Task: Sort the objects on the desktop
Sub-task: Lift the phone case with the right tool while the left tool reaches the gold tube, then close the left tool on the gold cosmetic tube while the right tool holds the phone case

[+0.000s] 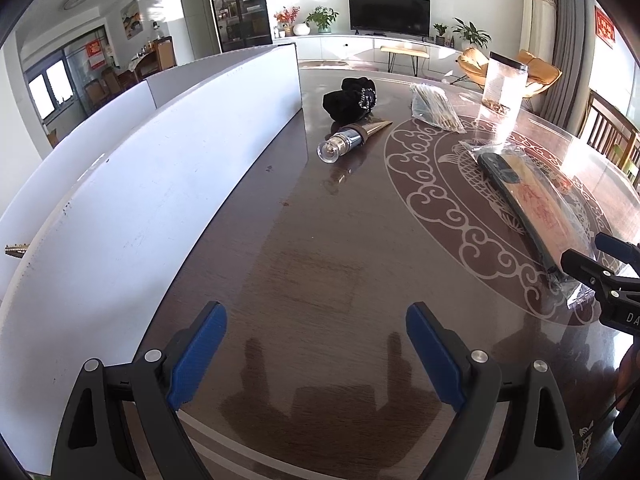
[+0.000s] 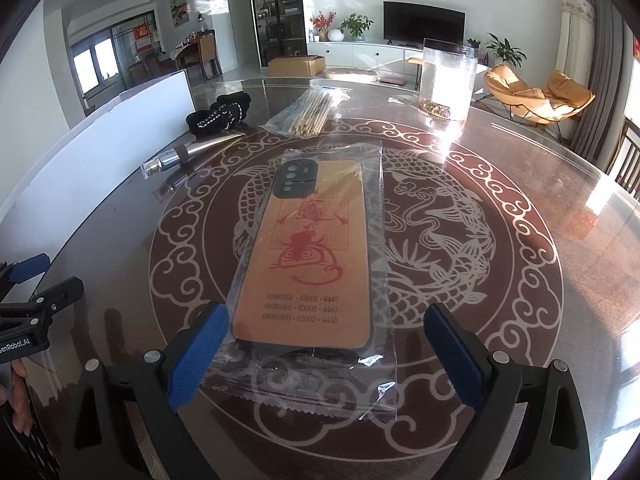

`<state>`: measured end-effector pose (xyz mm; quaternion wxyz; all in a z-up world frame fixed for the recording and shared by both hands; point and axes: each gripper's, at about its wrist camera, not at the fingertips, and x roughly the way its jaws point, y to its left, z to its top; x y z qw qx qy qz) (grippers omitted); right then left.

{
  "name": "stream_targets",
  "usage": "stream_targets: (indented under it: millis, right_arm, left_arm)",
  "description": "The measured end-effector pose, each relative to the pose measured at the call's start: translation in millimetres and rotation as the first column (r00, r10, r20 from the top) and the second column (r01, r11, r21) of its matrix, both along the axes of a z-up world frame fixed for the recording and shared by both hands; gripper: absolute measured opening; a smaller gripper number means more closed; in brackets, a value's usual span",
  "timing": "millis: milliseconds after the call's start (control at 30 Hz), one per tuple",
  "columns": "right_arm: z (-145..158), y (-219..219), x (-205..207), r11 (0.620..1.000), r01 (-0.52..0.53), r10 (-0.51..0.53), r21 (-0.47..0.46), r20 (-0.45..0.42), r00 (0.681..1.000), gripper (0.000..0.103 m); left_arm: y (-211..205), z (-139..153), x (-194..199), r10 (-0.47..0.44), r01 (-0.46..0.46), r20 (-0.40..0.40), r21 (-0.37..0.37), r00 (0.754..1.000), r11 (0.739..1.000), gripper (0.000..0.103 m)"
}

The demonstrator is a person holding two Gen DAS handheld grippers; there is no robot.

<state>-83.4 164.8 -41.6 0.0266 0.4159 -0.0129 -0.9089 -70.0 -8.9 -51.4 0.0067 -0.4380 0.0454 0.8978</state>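
Note:
A tan phone case [image 2: 304,256] with red print, sealed in a clear sleeve, lies flat on the patterned table [image 2: 500,264]. My right gripper [image 2: 326,320] is open, and the case's near end sits between its blue pads without either one touching. From the left wrist view the same case [image 1: 524,196] is at the right, with the right gripper [image 1: 584,250] at its near end. My left gripper [image 1: 316,320] is open over bare table [image 1: 300,240], holding nothing; it also shows at the left edge of the right wrist view, left gripper [image 2: 54,276].
A white box [image 1: 132,168] runs along the table's left side. Further back lie a tube with a clear cap [image 1: 352,136], a black pouch [image 1: 350,98], a bag of sticks [image 1: 436,110] and an upright clear bag [image 1: 504,92]. A cardboard box [image 2: 296,65] sits beyond the table.

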Motion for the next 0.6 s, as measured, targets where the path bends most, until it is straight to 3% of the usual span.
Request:
stream_targets:
  millis: [167,267,600]
  right_arm:
    - [6,-2,7,1.0,-0.008,0.008,0.008,-0.048,0.999,0.099]
    - [9,-3,10,1.0,-0.012,0.013,0.009,-0.074,0.997,0.099]
    - [11,-9,13,0.999,-0.042,0.044,0.022,-0.098,0.994,0.099]
  left_arm:
    - [6,-6,-5,-0.029,0.029,0.034,0.008,0.999,1.0,0.092]
    - [8,-8,-23,-0.079,0.075,0.067,0.064,0.995,0.995,0.092]
    - [37,-12,-144,-0.17,0.172,0.113,-0.007,0.979,0.985,0.093]
